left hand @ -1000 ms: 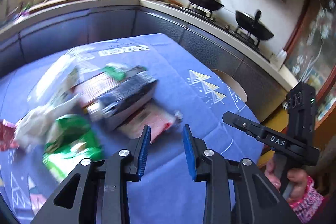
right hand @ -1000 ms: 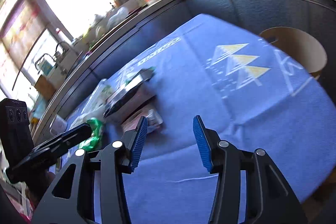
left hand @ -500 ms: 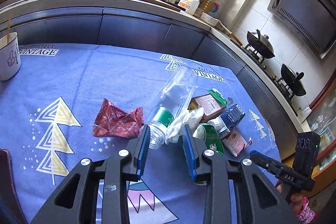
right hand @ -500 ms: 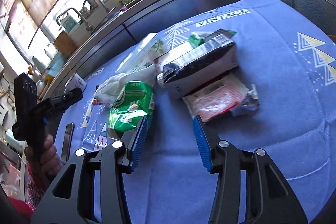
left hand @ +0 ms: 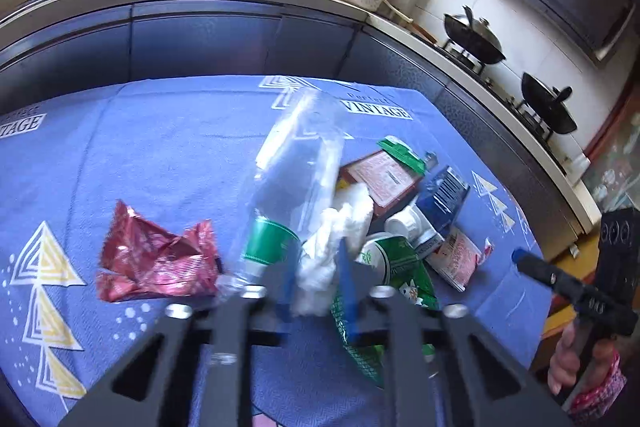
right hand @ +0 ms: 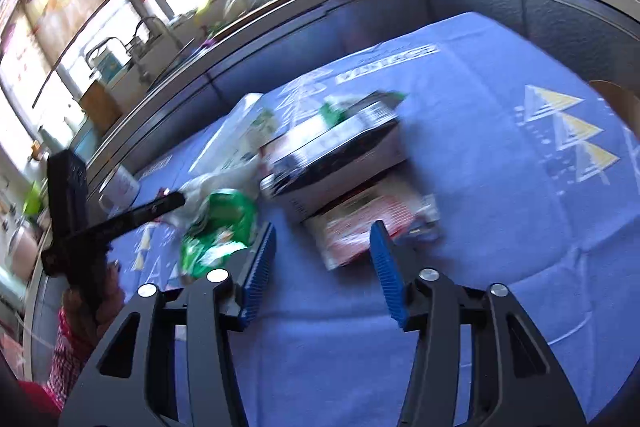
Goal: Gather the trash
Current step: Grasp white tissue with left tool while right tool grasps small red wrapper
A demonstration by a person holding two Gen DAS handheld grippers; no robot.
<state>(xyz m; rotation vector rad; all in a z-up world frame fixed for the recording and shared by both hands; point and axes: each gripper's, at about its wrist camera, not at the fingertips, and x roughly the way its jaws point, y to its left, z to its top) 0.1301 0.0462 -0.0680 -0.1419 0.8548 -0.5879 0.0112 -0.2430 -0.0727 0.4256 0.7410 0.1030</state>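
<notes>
Grabbing step, right in the thick of it. Left gripper (left hand: 316, 287) just closing, blurred with the speed of it, and pinched together on the crumpled white tissue (left hand: 344, 219), wedged between the blue pads. Lying in the middle of the litter heap on the blue patterned tablecloth (left hand: 160, 155), that tissue, touching the clear plastic bottle with the green label (left hand: 296, 171) on one side and the green printed snack bag (left hand: 400, 267) on the other. Crumpled red foil wrapper (left hand: 156, 259) just beside, untouched.

Over to the right gripper (right hand: 322, 259): jaws just opening wider, nothing between them, hovering short of the flat red-and-white sachet (right hand: 360, 223) tucked under the dark-and-white carton (right hand: 336, 163).

Next, probably: lifting the tissue straight up without dragging the bottle or the bag along. Soft stuff, so likely to snag or tear. No bin in view, so no telling where to carry it.

Compared with half a second back: left jaws then standing apart short of the heap, now shut on the wad. Right view swung across from the green bag to line up on the sachet.
</notes>
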